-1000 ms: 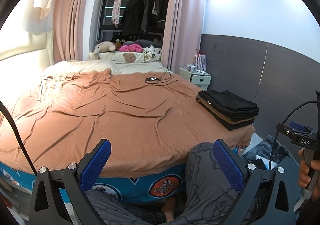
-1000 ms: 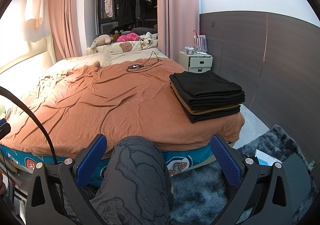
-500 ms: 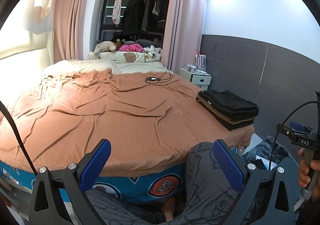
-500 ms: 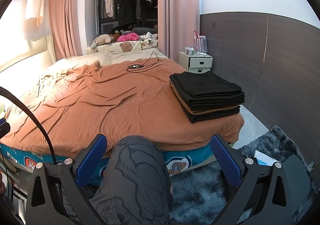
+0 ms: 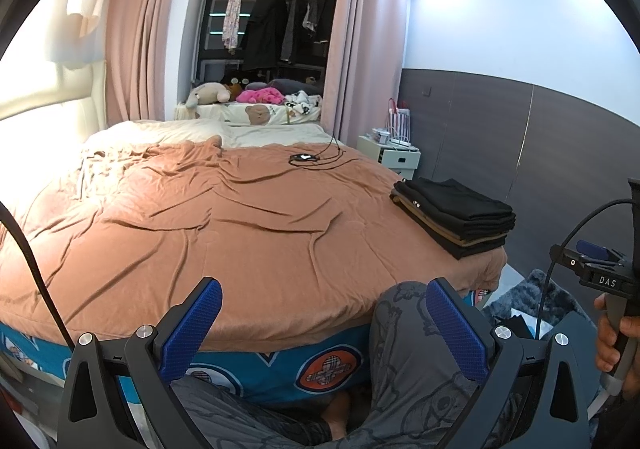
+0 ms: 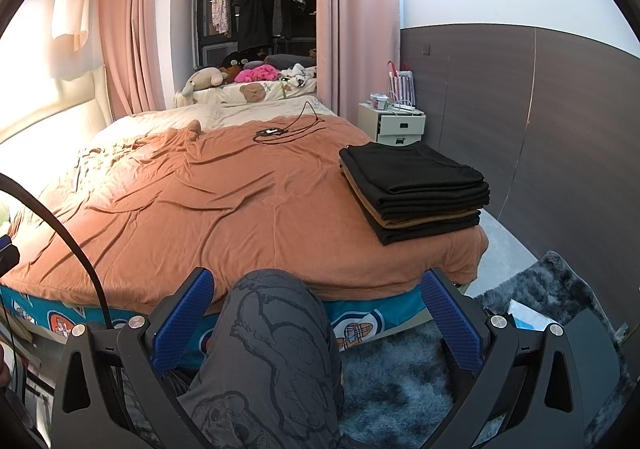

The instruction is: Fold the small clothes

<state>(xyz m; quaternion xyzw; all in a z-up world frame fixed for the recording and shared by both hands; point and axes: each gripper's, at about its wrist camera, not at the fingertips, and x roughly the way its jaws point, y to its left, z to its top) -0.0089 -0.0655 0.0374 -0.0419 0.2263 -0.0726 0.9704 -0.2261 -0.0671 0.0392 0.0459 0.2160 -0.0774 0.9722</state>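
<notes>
We see the bed (image 5: 248, 233) filling the centre of both views, its orange-brown cover (image 6: 224, 209) wrinkled and bare across the middle and left, which leaves wide open room there. The cover's near edge hangs over a blue sheet (image 5: 280, 365) printed with round plaid-cross badges. The stack of folded clothes (image 6: 416, 189), black with a tan layer, sits at the bed's right corner, close to its near and right edges, centre right in both frames. A person's knee in grey printed trousers (image 6: 276, 329) rises at bottom centre of the right wrist view, against the bed edge. The left gripper (image 5: 320, 313) and right gripper (image 6: 316, 301) hang low before the bed, jaws wide apart and empty. At the right edge of the left wrist view a hand (image 5: 616, 341) grips a handle whose black block (image 5: 608, 279) reads "DAS". A black cable (image 6: 288, 129) lies near the far end.
</notes>
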